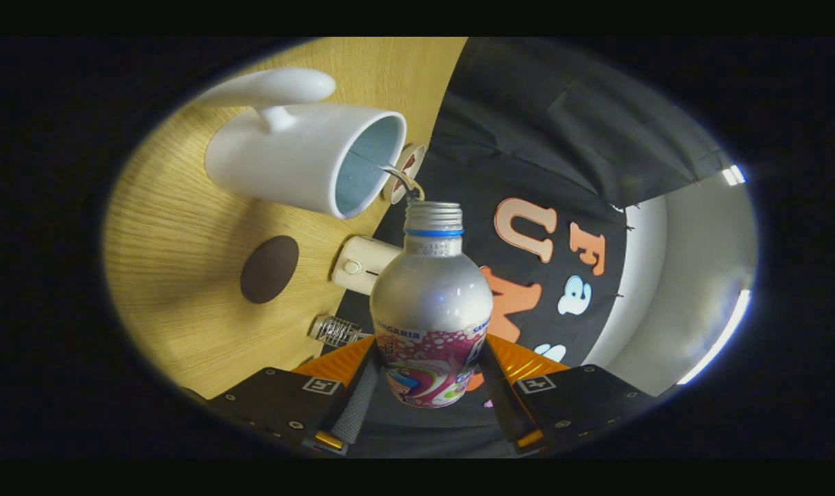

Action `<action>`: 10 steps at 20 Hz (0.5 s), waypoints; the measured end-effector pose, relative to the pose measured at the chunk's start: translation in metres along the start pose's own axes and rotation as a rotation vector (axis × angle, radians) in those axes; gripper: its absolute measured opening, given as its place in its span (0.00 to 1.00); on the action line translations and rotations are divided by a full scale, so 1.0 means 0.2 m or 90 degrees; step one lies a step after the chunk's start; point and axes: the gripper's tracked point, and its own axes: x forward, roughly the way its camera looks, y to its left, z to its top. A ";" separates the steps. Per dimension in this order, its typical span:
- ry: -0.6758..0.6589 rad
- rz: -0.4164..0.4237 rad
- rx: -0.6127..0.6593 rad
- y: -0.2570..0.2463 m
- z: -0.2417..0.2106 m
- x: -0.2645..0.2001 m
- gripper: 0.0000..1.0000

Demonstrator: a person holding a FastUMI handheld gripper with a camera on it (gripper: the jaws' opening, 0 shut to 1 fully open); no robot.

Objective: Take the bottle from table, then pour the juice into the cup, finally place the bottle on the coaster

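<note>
Both fingers (362,386) clamp bottle (430,303) | mouth at cup (307,155) rim | coaster (269,269) apart

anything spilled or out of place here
Nothing stands out. The gripper jaws clamp the bottle, tipped so its open mouth meets the cup rim, with no spill visible on the table.

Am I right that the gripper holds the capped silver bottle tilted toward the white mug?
Not quite: the gripper view shows the silver aluminium bottle uncapped, its threaded mouth open. The gripper does hold it between both fingers, tilted toward the white ceramic mug.
</note>
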 end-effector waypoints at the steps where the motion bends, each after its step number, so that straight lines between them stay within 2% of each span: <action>1: -0.001 0.004 0.004 0.00 0.00 0.00 0.77; 10: -0.015 0.004 -0.022 0.00 0.01 0.01 0.77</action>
